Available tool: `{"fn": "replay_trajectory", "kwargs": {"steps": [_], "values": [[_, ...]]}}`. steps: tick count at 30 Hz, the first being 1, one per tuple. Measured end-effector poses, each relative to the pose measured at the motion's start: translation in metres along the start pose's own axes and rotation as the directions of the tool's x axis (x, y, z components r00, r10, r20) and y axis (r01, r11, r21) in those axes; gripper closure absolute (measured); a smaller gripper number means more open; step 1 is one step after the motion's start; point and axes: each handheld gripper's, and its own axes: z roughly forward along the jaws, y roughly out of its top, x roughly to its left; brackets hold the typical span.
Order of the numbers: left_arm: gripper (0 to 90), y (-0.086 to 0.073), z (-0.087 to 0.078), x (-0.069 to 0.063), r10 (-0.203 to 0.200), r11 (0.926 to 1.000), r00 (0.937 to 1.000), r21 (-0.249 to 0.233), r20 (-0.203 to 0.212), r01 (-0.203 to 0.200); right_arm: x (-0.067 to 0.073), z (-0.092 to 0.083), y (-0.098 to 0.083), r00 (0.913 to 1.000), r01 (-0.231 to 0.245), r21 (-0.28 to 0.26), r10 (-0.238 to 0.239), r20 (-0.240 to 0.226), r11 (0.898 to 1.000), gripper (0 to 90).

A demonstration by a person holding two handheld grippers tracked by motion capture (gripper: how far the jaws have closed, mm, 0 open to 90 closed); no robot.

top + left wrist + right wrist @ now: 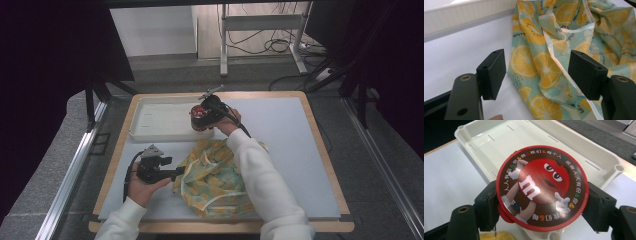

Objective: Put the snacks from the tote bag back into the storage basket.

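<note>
A round red and brown candy tub [542,187] with a cartoon lid sits between the pads of my right gripper [541,206], which is shut on it. In the high view the candy tub [201,117] hangs over the near right corner of the white tray [150,119], with my right gripper [204,118] around it. A lemon-print cloth [212,177] lies crumpled on the white mat. My left gripper [176,173] stands open at the cloth's left edge. Its pads [495,72] straddle a fold of the lemon-print cloth [544,62] without pressing it.
The white tray [506,142] is shallow and bare inside. The white mat [295,150] rests on a wooden-edged table [325,155]. Beyond the table's far edge are desk legs and cables on the floor [270,45].
</note>
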Motion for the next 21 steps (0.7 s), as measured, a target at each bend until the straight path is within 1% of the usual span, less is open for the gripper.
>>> {"fn": "replay_trajectory", "kwargs": {"steps": [9,18,21], "values": [[30.6,0.0,0.001,0.0,0.001,1.0,1.0,0.003,0.001,-0.001,-0.005,0.012,0.0,0.9998,-0.015,0.016,0.015,0.012,1.0,25.6],[30.6,-0.001,0.002,0.0,-0.001,1.0,1.0,0.006,0.003,0.001,-0.007,0.022,-0.004,0.9997,-0.022,0.025,0.022,0.001,0.999,25.6],[30.6,-0.001,0.002,0.0,0.0,1.0,1.0,0.007,0.003,0.0,-0.008,0.024,-0.006,0.9998,-0.021,0.034,0.021,0.005,0.999,25.6]]}}
